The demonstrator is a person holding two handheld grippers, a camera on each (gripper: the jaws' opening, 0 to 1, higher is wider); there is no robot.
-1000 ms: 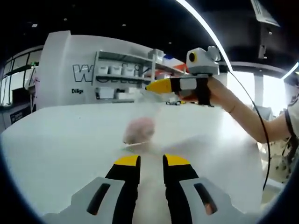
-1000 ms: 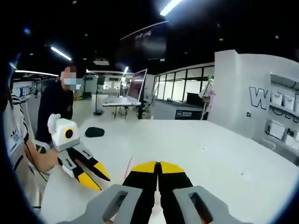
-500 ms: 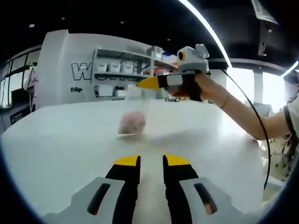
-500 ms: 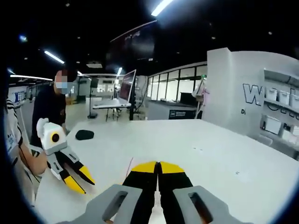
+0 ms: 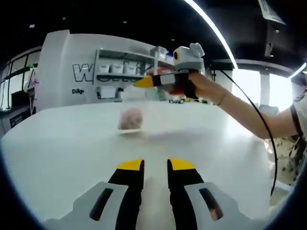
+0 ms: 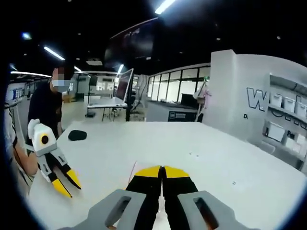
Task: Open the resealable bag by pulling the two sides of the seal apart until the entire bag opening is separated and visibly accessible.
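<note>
— Though see-through and hard to make out, looks to be lying out in the middle of the white table (image 5: pixel 62 148): the bag (image 5: pixel 135 126), with a pink lump (image 5: pixel 130 118) inside.

— Soft? Heavy?

— Probably thin, floppy and very light. Slippery too, so easy to drop. Best to pinch the two lips right at the seal, one lip for each gripper, then pull apart slowly. No tugging on the lump end.

— And the right gripper (image 5: pixel 142 82)?

— Up above the table, held in a hand (image 5: pixel 192 86). Tips pressed tight together. Can't tell if pinching any bag film. Just beside the tips, a thin red line (image 6: pixel 132 171), maybe the seal edge.

— And the left gripper (image 5: pixel 156 165)?

— Low over the near side of the table. Tips a little apart, nothing between.
</note>
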